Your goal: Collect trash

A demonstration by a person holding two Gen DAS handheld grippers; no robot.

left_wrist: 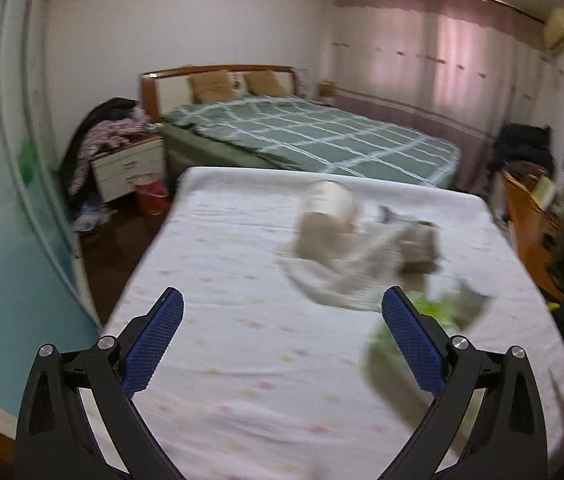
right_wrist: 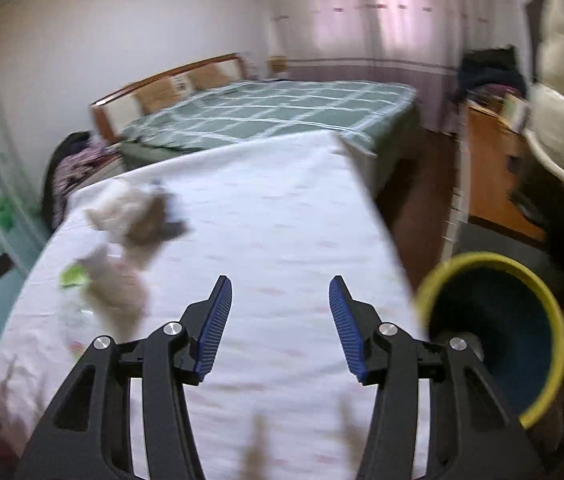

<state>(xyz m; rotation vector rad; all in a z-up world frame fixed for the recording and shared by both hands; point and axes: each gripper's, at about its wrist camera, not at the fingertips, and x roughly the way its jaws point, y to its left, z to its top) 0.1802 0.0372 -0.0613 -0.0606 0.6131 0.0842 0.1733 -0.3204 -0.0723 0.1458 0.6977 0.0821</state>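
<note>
A blurred heap of trash lies on a white flowered sheet (left_wrist: 222, 264): a pale paper roll (left_wrist: 327, 208), crumpled paper (left_wrist: 345, 276), a brown scrap (left_wrist: 417, 246) and something green (left_wrist: 435, 312). My left gripper (left_wrist: 283, 304) stands wide open over the sheet, left of the heap, nothing between its blue pads. In the right wrist view the same heap (right_wrist: 134, 216) and a clear bottle with a green label (right_wrist: 74, 280) lie far left. My right gripper (right_wrist: 280, 282) is open and empty above the sheet (right_wrist: 282, 208). A yellow-rimmed bin (right_wrist: 481, 258) stands just to its right.
Behind is a bed with a green checked cover (left_wrist: 313, 136). A nightstand piled with clothes (left_wrist: 122, 160) and a red bucket (left_wrist: 152, 196) stand at the left. A wooden desk (right_wrist: 489, 168) and floor (right_wrist: 421, 200) lie right of the sheet's edge.
</note>
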